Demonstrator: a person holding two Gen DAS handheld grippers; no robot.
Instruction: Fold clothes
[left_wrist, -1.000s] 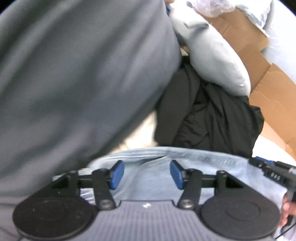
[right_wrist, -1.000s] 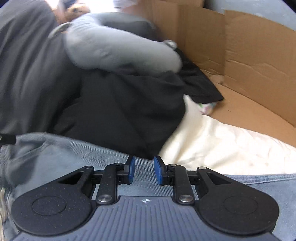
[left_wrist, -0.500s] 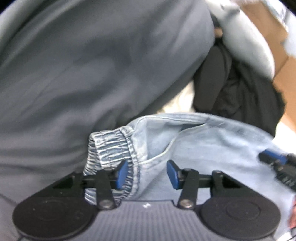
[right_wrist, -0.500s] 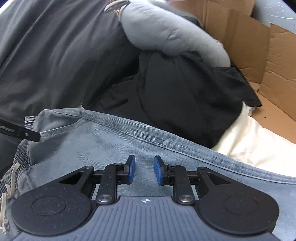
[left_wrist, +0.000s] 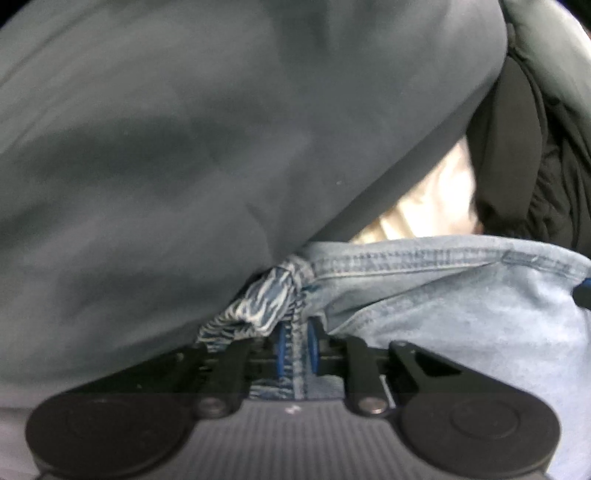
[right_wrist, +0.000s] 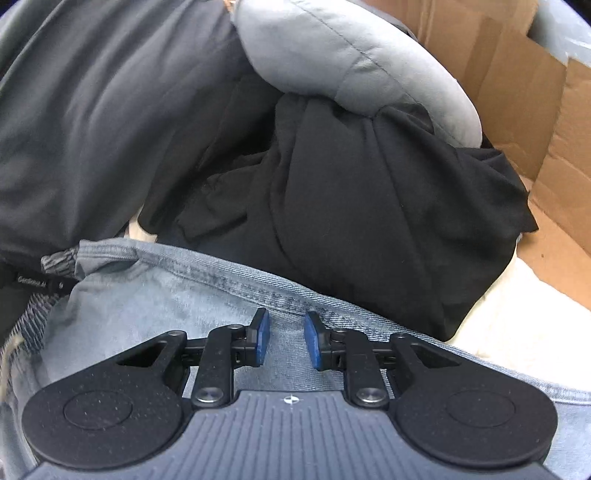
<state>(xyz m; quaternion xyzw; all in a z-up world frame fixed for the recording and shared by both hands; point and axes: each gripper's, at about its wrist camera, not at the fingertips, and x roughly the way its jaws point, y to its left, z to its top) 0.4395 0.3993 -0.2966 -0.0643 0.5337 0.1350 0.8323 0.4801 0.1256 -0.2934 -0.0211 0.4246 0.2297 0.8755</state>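
You are working a pair of light-blue denim trousers (right_wrist: 155, 295) lying on a cream fleece cover (right_wrist: 517, 317), just in front of a black garment (right_wrist: 369, 221) and a grey cushion (right_wrist: 351, 62), with a cardboard box (right_wrist: 535, 122) standing behind; a dark grey cloth (left_wrist: 184, 147) is bulging over the trousers' left end.

Your left gripper (left_wrist: 295, 350) is closing on the waistband seam beside the gathered elastic (left_wrist: 258, 306), a ridge of denim already pinched between the blue pads; your right gripper (right_wrist: 286, 341) is hovering over the flat cloth just short of the stitched waistband (right_wrist: 258, 286), its jaws narrowing with a clear gap between them and nothing yet gripped.

The denim is likely handling as a soft, limp but fairly weighty cloth, not slippery, not fragile; it is probably sagging between two holds, so the thick stitched band looks the surest place to take it, one hold near each end.

The waistband is running across both views from the elastic corner at the left toward the right, and it is facing the black garment; the legs are out of view, so you are left guessing that the long axis is running back toward you.
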